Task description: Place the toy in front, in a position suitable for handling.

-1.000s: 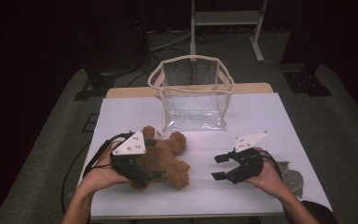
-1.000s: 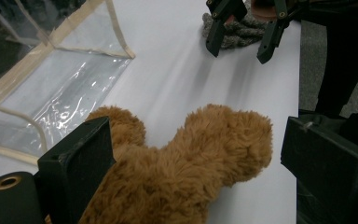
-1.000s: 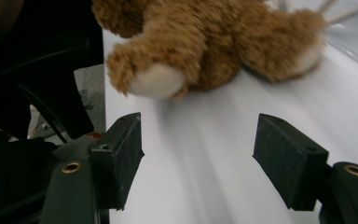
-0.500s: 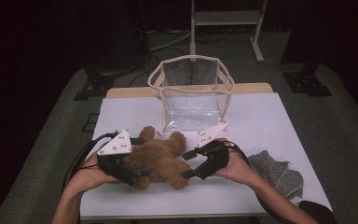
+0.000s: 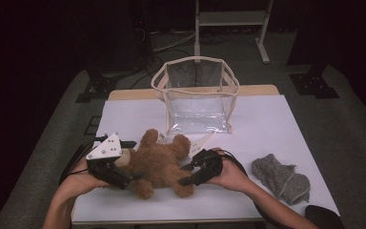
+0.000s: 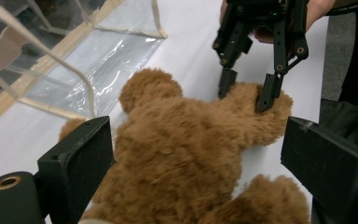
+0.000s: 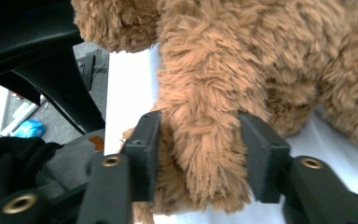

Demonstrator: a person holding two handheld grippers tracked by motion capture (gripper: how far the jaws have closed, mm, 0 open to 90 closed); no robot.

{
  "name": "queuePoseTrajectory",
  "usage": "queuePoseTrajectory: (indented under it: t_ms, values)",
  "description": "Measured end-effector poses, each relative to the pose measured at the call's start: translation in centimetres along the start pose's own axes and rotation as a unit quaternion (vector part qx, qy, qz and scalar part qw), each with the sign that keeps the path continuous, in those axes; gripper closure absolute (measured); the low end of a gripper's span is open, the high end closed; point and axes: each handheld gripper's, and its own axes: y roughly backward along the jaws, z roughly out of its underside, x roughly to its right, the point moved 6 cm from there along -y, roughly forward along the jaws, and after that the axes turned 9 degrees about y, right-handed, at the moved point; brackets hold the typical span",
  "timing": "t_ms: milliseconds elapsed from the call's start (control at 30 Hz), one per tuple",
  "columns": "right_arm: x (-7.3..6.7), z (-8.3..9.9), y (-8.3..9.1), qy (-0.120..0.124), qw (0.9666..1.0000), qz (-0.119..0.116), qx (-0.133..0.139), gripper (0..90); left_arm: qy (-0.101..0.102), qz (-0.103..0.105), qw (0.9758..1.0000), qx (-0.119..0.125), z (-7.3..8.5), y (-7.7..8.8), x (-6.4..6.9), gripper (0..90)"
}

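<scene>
Both grippers now meet at the teddy bear (image 5: pixel 159 164) near the table's (image 5: pixel 267 124) front edge: right gripper (image 5: pixel 195 174) (just arrived) pinches a limb, left gripper (image 5: pixel 124 174) stands wide around it, likely a lift

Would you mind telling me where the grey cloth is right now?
In the high view, the grey cloth lies crumpled at the table's front right, beside the person's right forearm and apart from the teddy bear.

A dim lab: white table (image 5: pixel 267 124), black stand feet (image 5: pixel 314 86), floor cables (image 5: pixel 167 40).
</scene>
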Motion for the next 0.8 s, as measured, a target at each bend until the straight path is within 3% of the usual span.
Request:
queuePoseTrajectory:
  t_ms: [267, 567, 800]
  values:
    - [-0.6, 1.3, -0.9, 0.004, 0.9997, -0.008, -0.021, 63.8, 0.000, -0.012, 0.9998, -0.015, 2.1, 0.9, -0.9, 8.6]
    - [-0.8, 1.9, -1.1, -0.001, 0.9996, -0.020, -0.018, 65.1, -0.001, -0.007, 0.9998, -0.016, 4.8, 1.2, -2.1, 8.8]
    - [-0.8, 2.1, -1.1, -0.003, 0.9996, -0.022, -0.016, 65.6, -0.004, 0.004, 1.0000, 0.001, 6.7, 0.9, -3.4, 8.8]
